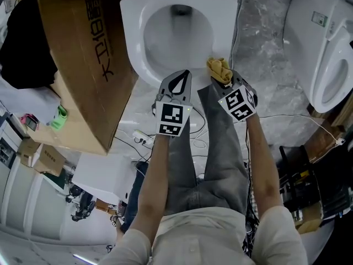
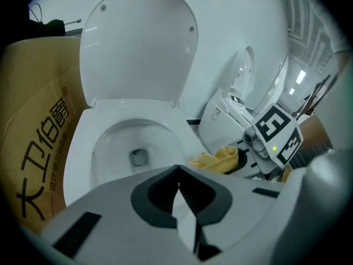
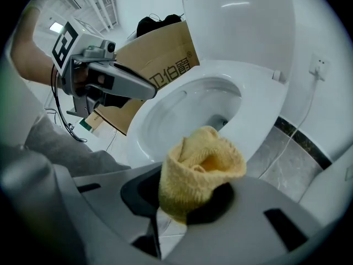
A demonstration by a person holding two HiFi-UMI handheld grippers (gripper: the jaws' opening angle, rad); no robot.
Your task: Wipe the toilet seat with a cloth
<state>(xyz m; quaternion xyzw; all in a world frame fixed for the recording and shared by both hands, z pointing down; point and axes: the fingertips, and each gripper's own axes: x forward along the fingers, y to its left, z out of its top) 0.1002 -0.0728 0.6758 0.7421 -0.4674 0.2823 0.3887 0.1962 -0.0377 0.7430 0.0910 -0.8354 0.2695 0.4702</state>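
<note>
A white toilet with its lid up stands ahead; its seat (image 1: 132,43) (image 2: 77,142) (image 3: 259,109) rings the bowl. My right gripper (image 1: 223,77) (image 3: 182,214) is shut on a bunched yellow cloth (image 1: 218,68) (image 3: 199,167) (image 2: 218,159), held just off the seat's near right rim. My left gripper (image 1: 177,81) (image 2: 177,186) hovers at the seat's front edge with its jaws closed together and nothing between them. Neither gripper touches the seat.
A large brown cardboard box (image 1: 83,54) (image 2: 33,148) leans against the toilet's left side. A second white toilet (image 1: 325,48) stands at the right. Cables and a power strip (image 1: 142,139) lie on the marble floor. The person's legs (image 1: 215,148) are below the grippers.
</note>
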